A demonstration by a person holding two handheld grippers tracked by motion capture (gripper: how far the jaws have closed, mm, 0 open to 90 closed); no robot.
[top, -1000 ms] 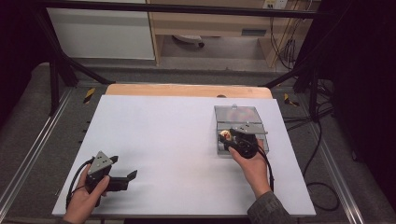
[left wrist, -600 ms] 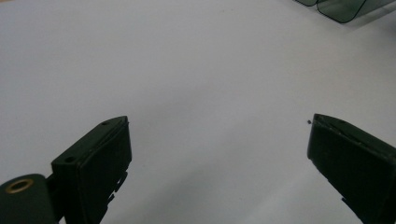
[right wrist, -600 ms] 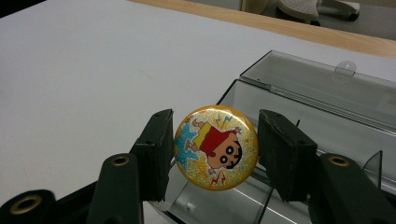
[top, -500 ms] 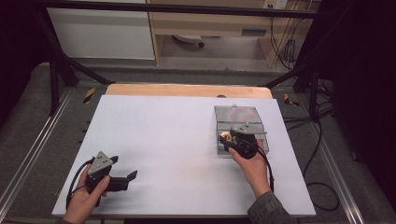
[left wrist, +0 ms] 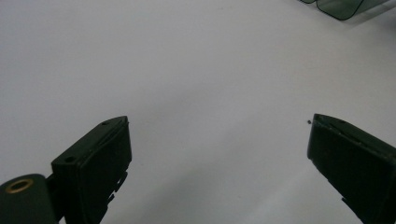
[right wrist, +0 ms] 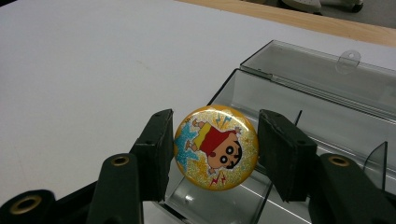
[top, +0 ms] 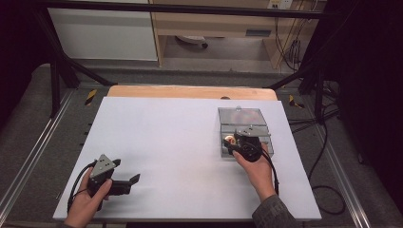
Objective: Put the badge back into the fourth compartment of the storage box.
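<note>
Over the clear box [right wrist: 299, 116] at the counter's [top: 171, 137] right | button badge [right wrist: 215, 147] is pinched edge-on by right gripper [right wrist: 215, 149] jaws | judged light, stiff, slippery-rimmed | left gripper [left wrist: 219, 154] held wide, empty.

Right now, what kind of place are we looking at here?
Probably a lab or workshop bench set up for recording. A white table stands inside a black frame, cables trail on the grey floor, and the right gripper holds a badge over a clear box.
</note>
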